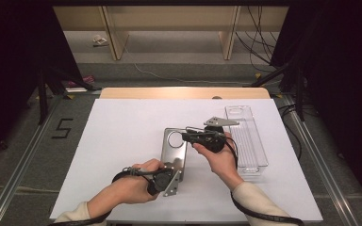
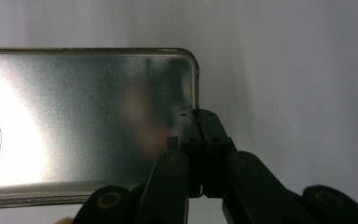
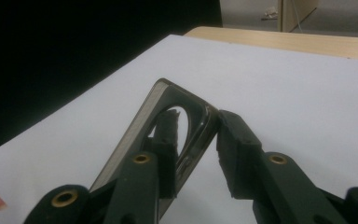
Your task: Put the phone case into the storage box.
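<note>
A flat brushed-metal tray [image 1: 174,149] with rounded corners and a round hole lies mid-table on white paper [image 1: 122,141]. The left gripper [image 2: 198,140] is clenched on its rim. The right gripper [image 3: 196,149] straddles the far edge, pads not visibly pressing. A clear plastic tray [image 1: 247,136] lies beside. Dark surroundings.

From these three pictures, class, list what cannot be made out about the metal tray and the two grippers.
- High view: left gripper fingers on the metal tray, hidden by the hand.
- Right gripper view: whether the right gripper pads press the tray rim; one shows only through the hole.
- Left gripper view: the tray's hole, cut off by the left edge.
</note>
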